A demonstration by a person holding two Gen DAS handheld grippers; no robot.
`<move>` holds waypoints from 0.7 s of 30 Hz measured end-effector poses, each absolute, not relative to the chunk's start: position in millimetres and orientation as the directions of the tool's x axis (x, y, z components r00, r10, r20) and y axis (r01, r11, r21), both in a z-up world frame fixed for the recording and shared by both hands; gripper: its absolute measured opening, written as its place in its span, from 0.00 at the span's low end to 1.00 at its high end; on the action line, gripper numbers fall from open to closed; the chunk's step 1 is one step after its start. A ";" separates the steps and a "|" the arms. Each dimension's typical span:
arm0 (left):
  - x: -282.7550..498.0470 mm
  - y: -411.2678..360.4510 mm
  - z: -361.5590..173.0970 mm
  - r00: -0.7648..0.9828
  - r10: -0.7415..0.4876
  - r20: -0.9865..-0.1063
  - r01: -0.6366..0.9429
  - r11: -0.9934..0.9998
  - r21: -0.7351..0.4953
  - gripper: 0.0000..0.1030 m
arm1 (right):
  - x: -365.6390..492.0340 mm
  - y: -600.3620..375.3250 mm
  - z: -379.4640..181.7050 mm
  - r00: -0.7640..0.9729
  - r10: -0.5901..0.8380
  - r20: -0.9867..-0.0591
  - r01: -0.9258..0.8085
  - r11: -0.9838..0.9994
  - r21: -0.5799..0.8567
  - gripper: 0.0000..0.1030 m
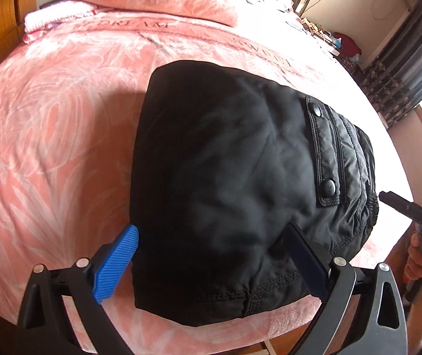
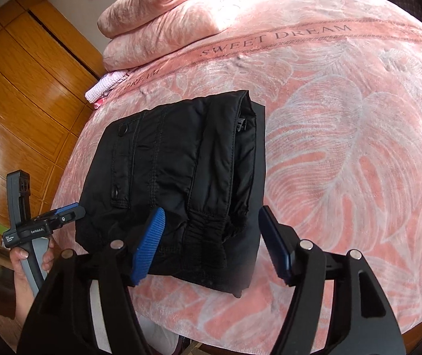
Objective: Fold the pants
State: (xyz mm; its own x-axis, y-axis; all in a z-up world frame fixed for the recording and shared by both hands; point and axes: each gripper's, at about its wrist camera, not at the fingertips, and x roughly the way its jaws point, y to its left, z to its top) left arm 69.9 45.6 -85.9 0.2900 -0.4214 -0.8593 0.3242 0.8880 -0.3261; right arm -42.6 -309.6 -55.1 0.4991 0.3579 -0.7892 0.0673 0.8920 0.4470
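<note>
Black pants (image 1: 225, 183) lie folded into a compact rectangle on the pink bed; they also show in the right wrist view (image 2: 175, 171), with a snap pocket flap and the elastic waistband facing the near edge. My left gripper (image 1: 211, 254) is open, its blue pads spread wide just above the near edge of the bundle, holding nothing. My right gripper (image 2: 211, 236) is open, hovering over the waistband end, holding nothing. The left gripper also shows at the left of the right wrist view (image 2: 63, 216), off the bundle's corner.
The pink leaf-pattern bedspread (image 2: 344, 148) covers the bed. Pink pillows (image 2: 166, 14) are stacked at the head, with a small pink cloth (image 1: 54, 14) beside them. Wooden wardrobe doors (image 2: 18, 88) stand along one side. Dark curtains (image 1: 403, 68) and clutter lie past the far side.
</note>
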 end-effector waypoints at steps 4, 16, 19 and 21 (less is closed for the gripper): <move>84.4 64.9 -97.2 0.188 -0.524 -0.831 0.339 0.828 -0.446 0.96 | -41.6 -317.8 -70.5 0.481 0.400 -0.780 0.074 0.868 0.490 0.65; 116.3 85.8 -155.4 -0.027 -0.745 -0.667 0.226 0.645 -0.730 0.96 | -41.7 -337.6 -99.3 0.464 0.576 -0.673 0.073 0.732 0.677 0.85; 123.2 84.8 -168.1 -0.067 -0.784 -0.617 0.203 0.595 -0.777 0.96 | -40.7 -340.0 -106.5 0.450 0.595 -0.666 0.079 0.716 0.694 0.86; 125.7 82.8 -170.5 -0.096 -0.807 -0.583 0.218 0.554 -0.803 0.96 | -40.7 -343.5 -113.2 0.436 0.631 -0.642 0.073 0.686 0.724 0.86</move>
